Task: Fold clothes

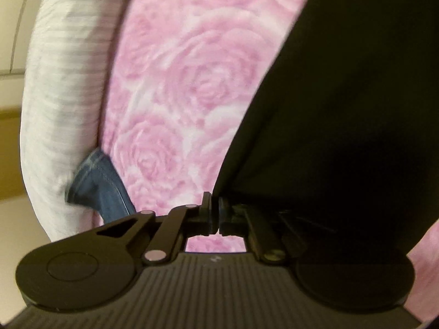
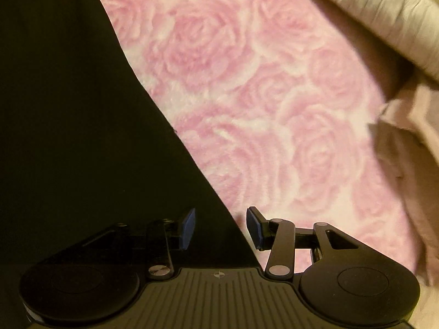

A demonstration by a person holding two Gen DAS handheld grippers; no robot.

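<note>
Two grippers at one black garment (image 1: 343, 96), filling the right of the left view, lying on rose-print bedding (image 1: 186, 82). Left gripper (image 1: 215, 213) pinched together at its hem corner; right gripper (image 2: 221, 226) apart, straddling the edge. Judged soft, light, limp: grip edges.

We're looking at a bed covered in a fuzzy pink rose-print blanket (image 1: 192, 87), big blooms all over it, and it's filling most of both wrist views. Over in the left wrist view we're seeing a cream wall (image 1: 16, 22) running down the left edge with a thin seam line, plus a darker tan band (image 1: 9, 115) lower down, can't tell what that is. Light is looking warm and yellowish, pretty dim. In the right wrist view we're catching pale pinkish bedding (image 2: 411, 142) bunching up along the right edge, blurry though.
</note>
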